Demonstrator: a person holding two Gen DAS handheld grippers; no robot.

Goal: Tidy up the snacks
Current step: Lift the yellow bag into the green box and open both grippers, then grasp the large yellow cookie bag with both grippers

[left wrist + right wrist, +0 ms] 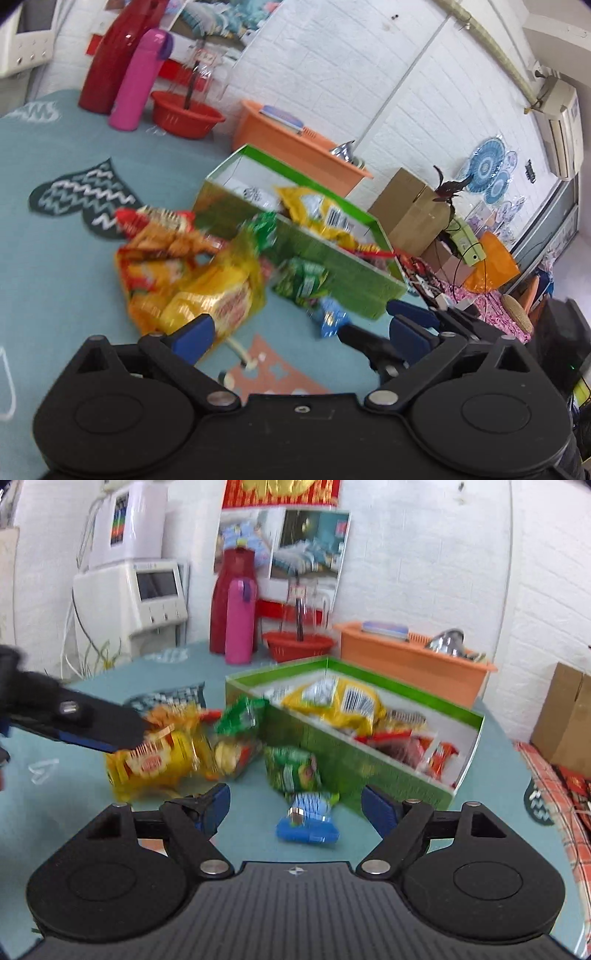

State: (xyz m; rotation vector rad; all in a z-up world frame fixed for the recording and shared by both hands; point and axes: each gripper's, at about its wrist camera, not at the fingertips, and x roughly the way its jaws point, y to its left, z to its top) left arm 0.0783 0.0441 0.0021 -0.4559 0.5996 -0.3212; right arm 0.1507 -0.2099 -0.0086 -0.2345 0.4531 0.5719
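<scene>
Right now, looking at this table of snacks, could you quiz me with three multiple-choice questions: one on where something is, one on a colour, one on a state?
1. Where does the small blue packet lie?
A. on the table outside the green box
B. inside the green box
C. in the red basin

2. What colour is the bottle beside the tall red jug?
A. white
B. pink
C. black

3. How are the right gripper fingers?
A. shut on a packet
B. open, holding nothing
C. shut, empty

Answers: 1 A, it rests on the teal tabletop before the green box. 2 B, its body is pink. 3 B, the blue-padded fingers stand apart with nothing between them.
</scene>
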